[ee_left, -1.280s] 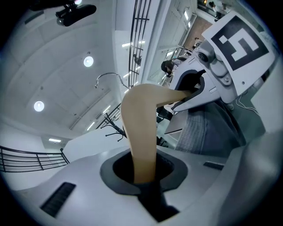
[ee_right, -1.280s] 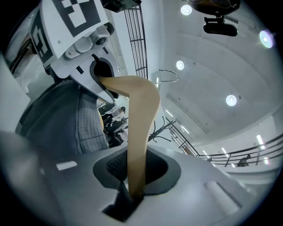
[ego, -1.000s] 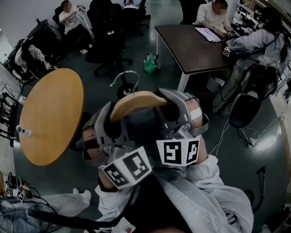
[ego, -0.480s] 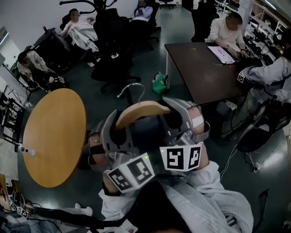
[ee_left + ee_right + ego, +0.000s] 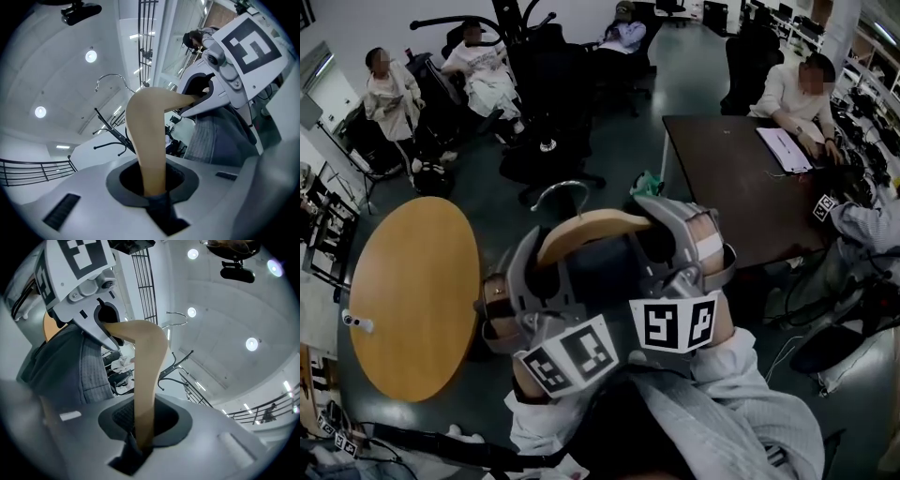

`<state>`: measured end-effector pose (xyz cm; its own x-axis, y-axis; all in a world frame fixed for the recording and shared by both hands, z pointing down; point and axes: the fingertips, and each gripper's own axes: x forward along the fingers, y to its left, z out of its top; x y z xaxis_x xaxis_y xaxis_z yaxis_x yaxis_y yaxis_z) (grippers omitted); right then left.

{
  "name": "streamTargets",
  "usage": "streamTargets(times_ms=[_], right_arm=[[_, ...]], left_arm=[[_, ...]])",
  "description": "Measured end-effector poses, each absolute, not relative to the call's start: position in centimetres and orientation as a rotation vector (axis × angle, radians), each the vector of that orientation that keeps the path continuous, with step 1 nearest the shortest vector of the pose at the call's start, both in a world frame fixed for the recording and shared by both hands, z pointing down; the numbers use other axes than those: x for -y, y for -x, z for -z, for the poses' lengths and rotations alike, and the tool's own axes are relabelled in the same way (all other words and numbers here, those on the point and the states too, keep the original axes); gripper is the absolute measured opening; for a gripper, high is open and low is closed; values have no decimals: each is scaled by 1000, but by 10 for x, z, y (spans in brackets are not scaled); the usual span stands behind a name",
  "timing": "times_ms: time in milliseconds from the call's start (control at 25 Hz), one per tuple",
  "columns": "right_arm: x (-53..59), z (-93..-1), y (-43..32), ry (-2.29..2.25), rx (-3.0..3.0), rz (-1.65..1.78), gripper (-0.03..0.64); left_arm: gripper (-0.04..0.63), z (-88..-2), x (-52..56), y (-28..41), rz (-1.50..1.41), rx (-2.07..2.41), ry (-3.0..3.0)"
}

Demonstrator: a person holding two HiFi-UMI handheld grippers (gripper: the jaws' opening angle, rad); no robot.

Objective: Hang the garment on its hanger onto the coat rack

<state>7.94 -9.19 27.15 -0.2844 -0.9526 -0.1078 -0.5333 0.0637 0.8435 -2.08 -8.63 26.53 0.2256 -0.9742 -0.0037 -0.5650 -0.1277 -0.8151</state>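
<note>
A wooden hanger [image 5: 586, 230] with a metal hook [image 5: 562, 187] carries a dark grey garment [image 5: 600, 272], held up in front of me. My left gripper [image 5: 534, 267] is shut on the hanger's left end [image 5: 147, 140], pinched deep between its jaws. My right gripper [image 5: 666, 239] holds the right end [image 5: 147, 366]; its jaws are opening slightly with the wood still pressed between them. The black coat rack [image 5: 511, 28] stands far ahead at the top of the head view, and its arms [image 5: 110, 136] also show beyond the hanger.
A round wooden table [image 5: 412, 291] lies to my left, with a small white object [image 5: 354, 322] near its edge. A dark rectangular table [image 5: 741, 187] stands to the right, a person seated at it. Black office chairs [image 5: 548, 141] and seated people surround the rack.
The view has moved forward across the room. The coat rack has come into sight at the top. Both grippers hold the hanger as before.
</note>
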Motion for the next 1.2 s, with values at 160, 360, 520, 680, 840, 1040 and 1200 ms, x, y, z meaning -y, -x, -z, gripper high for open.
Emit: streamTargets(times_ms=[160,360,520,680,840,1040,1200], right_arm=[[150,-272,-80,-1466,1869,1126,64],[226,-275,-77,-1474,1866,1109,64],[285,-266,-63,-1504,1850,1118,64],[344,-255,-45,-1536,1838,1097,64],[387,-245,-30,-1560,1821,1087,64],[427,-235,-21,-1556,1812,1085,64],[450,-231,-28,-1555,1808,1101,64]], left_arm=[[52,-267,143,21,745,-1435,1798],[52,-268,220,24,728,-1423,1811],[52,-258,282,36,689,-1394,1828],[52,-245,343,55,680,-1351,1838],[52,-234,388,69,661,-1318,1844],[52,-226,430,77,650,-1309,1866],[52,-223,452,71,646,-1322,1870]])
